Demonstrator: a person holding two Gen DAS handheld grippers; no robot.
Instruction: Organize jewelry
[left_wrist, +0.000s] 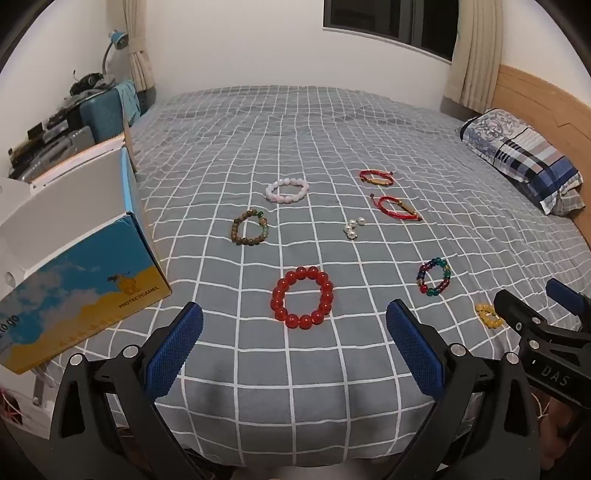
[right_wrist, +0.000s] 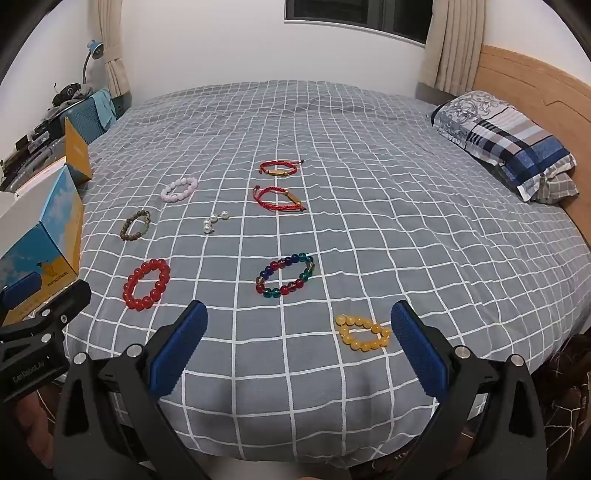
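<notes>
Jewelry is spread over the checked bedspread (right_wrist: 369, 155); at the frame's left edge a printed box (right_wrist: 55, 236) is seen, then the red bead bracelet (right_wrist: 146, 284), multicoloured bracelet (right_wrist: 285, 275) and yellow bracelet (right_wrist: 364, 333); left gripper (left_wrist: 294, 330) and right gripper (right_wrist: 299, 326) are held wide apart, empty.

A home bedroom is shown by a bed with a grey checked sheet (left_wrist: 332, 122), a blue patterned pillow (right_wrist: 506, 144), a wooden headboard (right_wrist: 528, 77) and cream curtains (left_wrist: 476, 51).
</notes>
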